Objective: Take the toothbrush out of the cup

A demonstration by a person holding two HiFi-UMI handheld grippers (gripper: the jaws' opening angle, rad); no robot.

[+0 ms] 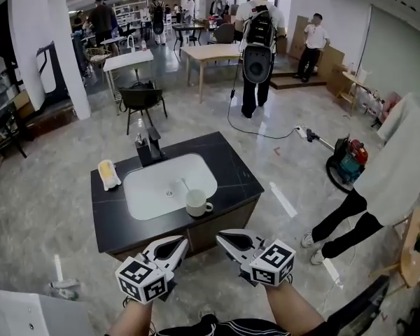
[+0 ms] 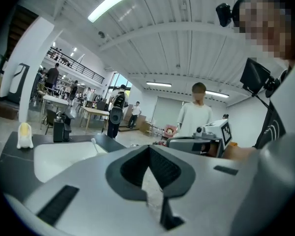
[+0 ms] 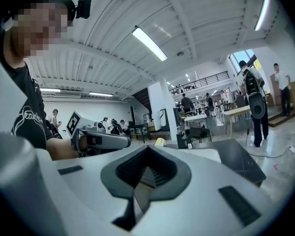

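The black counter (image 1: 232, 168) stands free on the floor, with open room on every side. Its white sink (image 1: 150, 191) takes the middle, and the faucet (image 1: 148, 147) is at the 12 o'clock edge.

The left gripper (image 1: 178, 244) and the right gripper (image 1: 226, 237) hover off the near edge, both with jaws pressed together and nothing between them.

The cup (image 1: 196, 203) stands on the sink rim at 12 o'clock from the grippers, between their lines. The left tip seems slightly nearer.

The toothbrush (image 1: 183, 185) sticks out of the cup and leans toward 11 o'clock, over the basin. I judge a jaw must first open, then approach from above.
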